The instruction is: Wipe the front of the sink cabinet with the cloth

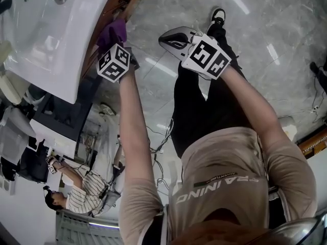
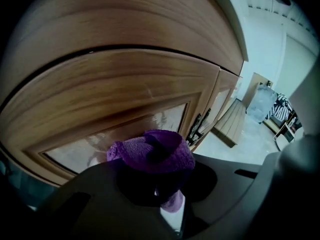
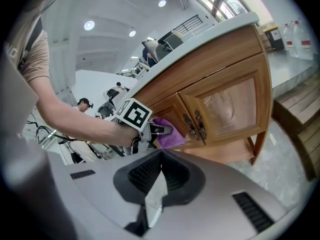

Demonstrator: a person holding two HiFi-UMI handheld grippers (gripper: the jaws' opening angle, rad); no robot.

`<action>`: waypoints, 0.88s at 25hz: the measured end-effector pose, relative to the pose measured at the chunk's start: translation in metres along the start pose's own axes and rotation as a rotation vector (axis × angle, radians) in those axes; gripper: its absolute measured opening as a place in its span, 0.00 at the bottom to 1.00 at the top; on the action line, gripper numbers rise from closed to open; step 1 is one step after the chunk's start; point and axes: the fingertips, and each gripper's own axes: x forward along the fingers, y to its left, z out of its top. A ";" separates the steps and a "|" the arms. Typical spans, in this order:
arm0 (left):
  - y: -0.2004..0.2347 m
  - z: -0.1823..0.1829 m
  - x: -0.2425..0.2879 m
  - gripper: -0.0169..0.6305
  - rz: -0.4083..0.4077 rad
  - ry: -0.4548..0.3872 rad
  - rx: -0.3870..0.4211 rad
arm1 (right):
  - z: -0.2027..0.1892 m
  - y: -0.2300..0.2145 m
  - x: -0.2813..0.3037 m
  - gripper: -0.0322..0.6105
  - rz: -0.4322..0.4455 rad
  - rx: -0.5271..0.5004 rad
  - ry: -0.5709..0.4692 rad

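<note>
While your left tool [image 1: 120, 49] pinches the purple cloth [image 2: 150, 151] in a bunched wad at the cabinet front [image 2: 125, 84], low under the sink [image 1: 46, 34] and near the dark door handles [image 2: 200, 124], contact with the wood cannot be confirmed. Because the wad is small, hard pressure could let the tool tips scrape the wood or the pale door panel [image 2: 125, 134]. A sideways stroke toward the handles could snag the cloth and pull it out of the grip. Your right tool [image 3: 161, 156] is pressed together on nothing and hangs well clear, so it poses little hazard. Your shirt [image 1: 219, 188] carries print that appears to read "TRAINING", and the smaller line is illegible. The marker cubes [image 1: 113, 63] bear patterns only. No brand shows on the cabinet or the cloth.
</note>
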 end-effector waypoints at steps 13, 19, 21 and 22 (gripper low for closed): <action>-0.040 0.026 0.015 0.10 0.089 -0.028 -0.132 | 0.013 -0.059 -0.054 0.07 -0.016 -0.033 0.013; -0.056 0.021 0.022 0.10 0.124 -0.012 -0.157 | 0.004 -0.085 -0.083 0.07 -0.029 -0.024 0.005; -0.064 0.025 0.026 0.10 0.136 -0.011 -0.178 | 0.005 -0.098 -0.093 0.07 -0.044 -0.020 0.005; -0.065 0.026 0.025 0.10 0.144 -0.009 -0.193 | 0.006 -0.102 -0.098 0.07 -0.051 -0.014 0.004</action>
